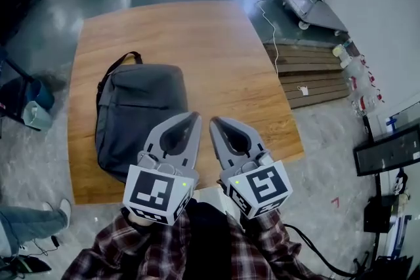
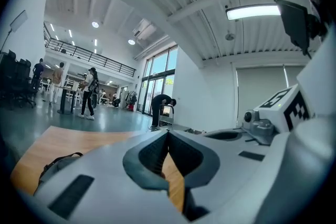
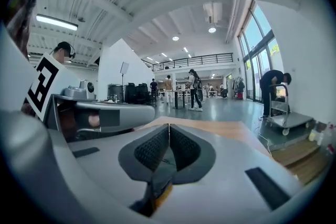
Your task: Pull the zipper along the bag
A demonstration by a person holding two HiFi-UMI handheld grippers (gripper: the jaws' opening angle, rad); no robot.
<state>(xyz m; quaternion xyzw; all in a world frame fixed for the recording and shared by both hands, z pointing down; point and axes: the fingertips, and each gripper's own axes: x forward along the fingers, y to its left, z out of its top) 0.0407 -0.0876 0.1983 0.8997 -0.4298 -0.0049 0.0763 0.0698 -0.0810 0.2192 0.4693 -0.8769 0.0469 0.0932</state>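
Ahead-left of the left gripper (image 1: 195,116), a dark grey fabric backpack (image 1: 141,108) is lying on the brown wooden table (image 1: 216,49); left gripper and right gripper (image 1: 214,121) are hovering side by side, both clenched on nothing.

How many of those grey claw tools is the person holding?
2. The left gripper hangs above the table's near edge by the bag; the right gripper is just to its right. Both are shut, empty.
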